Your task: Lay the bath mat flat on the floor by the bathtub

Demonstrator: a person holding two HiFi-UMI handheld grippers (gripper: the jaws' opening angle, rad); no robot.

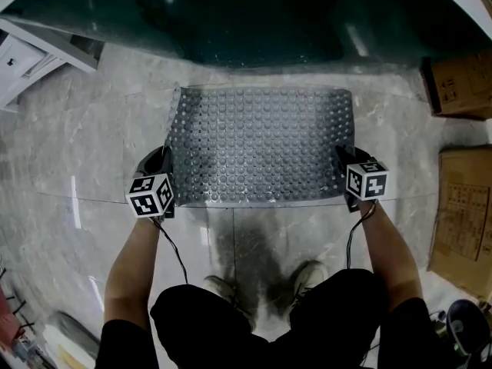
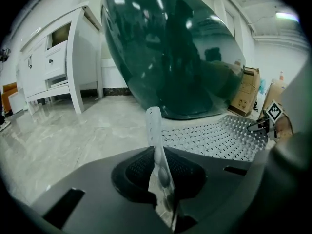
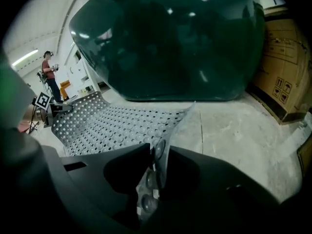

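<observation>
Bath mat (image 1: pixel 261 144) spread, long axis left-right, parallel to bathtub (image 1: pixel 231 21) side.

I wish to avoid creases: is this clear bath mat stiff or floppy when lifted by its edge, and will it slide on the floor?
Probably floppy: the bath mat bends upward where the left claw pinches its edge. Likely light, being thin and see-through. Its suction cups may grip the glossy floor.
</observation>
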